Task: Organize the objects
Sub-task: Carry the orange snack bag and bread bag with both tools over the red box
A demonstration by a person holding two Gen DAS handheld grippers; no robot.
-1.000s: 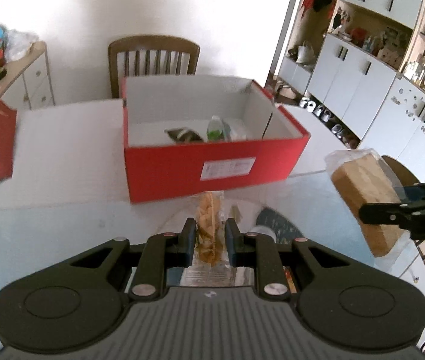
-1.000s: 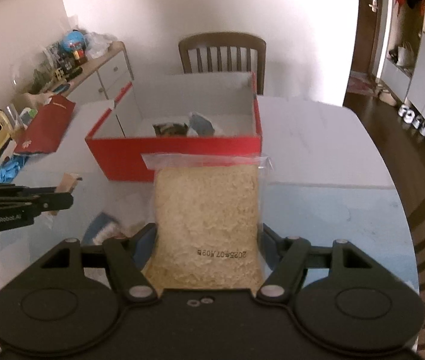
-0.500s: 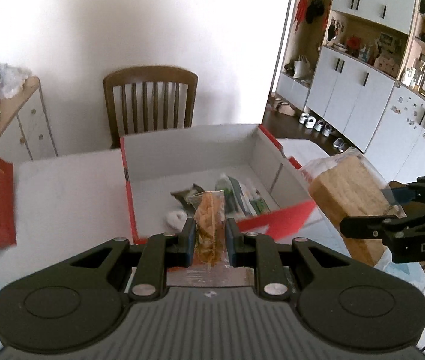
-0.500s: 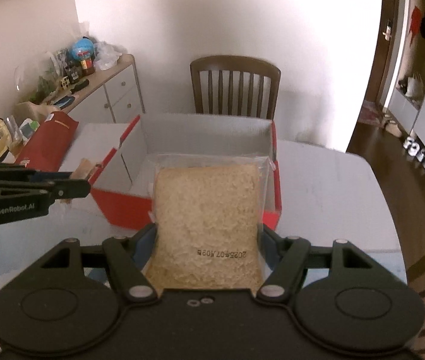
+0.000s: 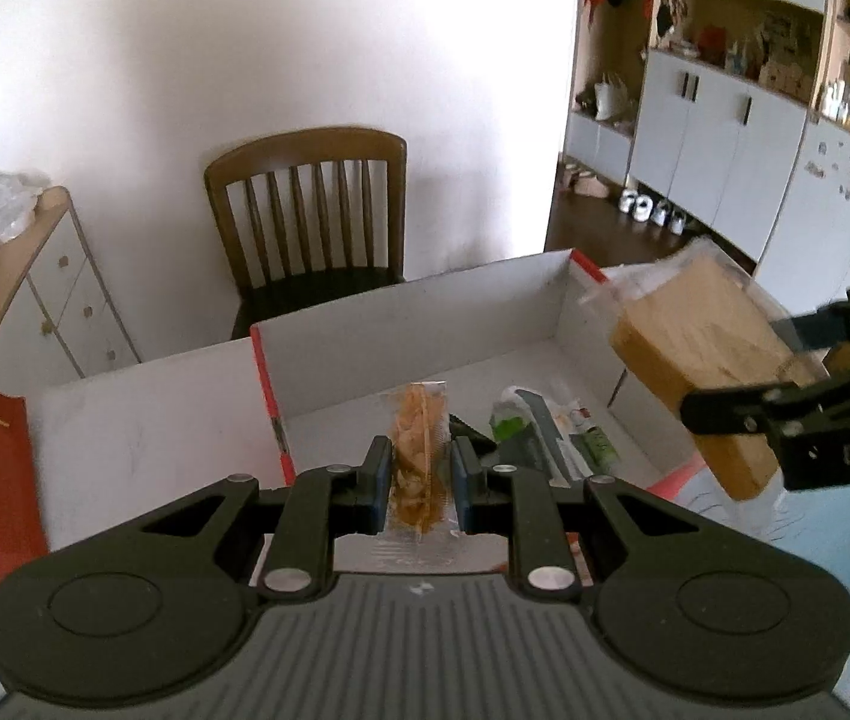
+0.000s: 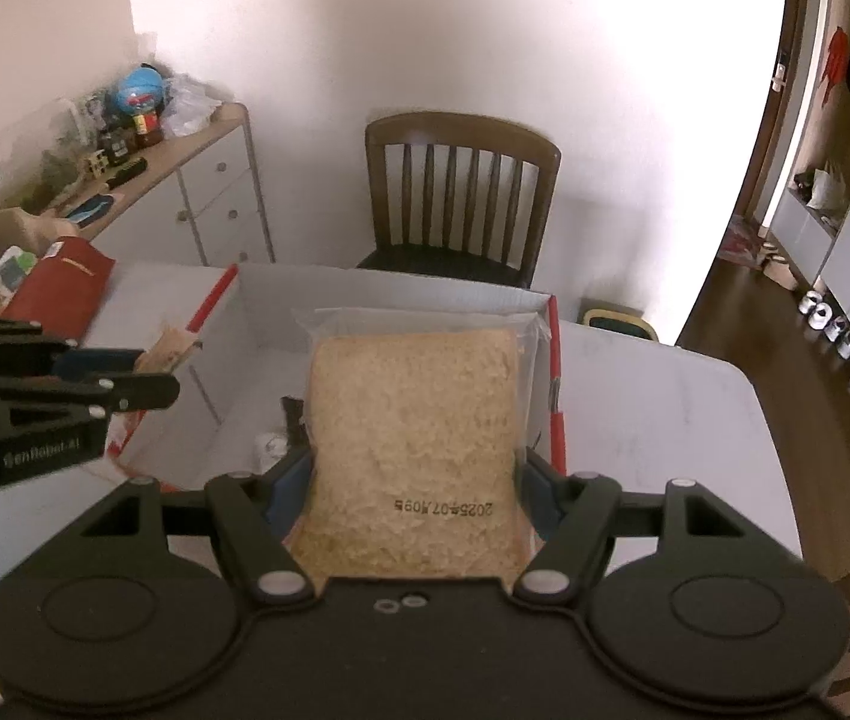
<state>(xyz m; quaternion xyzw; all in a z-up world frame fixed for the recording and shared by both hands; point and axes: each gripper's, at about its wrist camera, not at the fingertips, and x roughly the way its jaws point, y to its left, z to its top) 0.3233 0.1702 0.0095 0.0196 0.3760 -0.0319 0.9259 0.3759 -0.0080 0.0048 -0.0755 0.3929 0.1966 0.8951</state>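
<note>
Your left gripper (image 5: 422, 474) pinched one snack packet (image 5: 420, 450); your right gripper (image 6: 410, 480) clamped one bread bag (image 6: 419, 444), both above one red box (image 5: 425, 324) (several packets inside).

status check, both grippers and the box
Left gripper shut on snack packet. Right gripper shut on noodle bag. Both over red box; nothing blocking.

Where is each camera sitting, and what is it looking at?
Left wrist: on the left gripper, facing the red box and chair; its fingers pinch a snack packet.
Right wrist: on the right gripper, facing the same box; its fingers hold a bag of grains.
Shared: box, chair, and each other's gripper.
</note>
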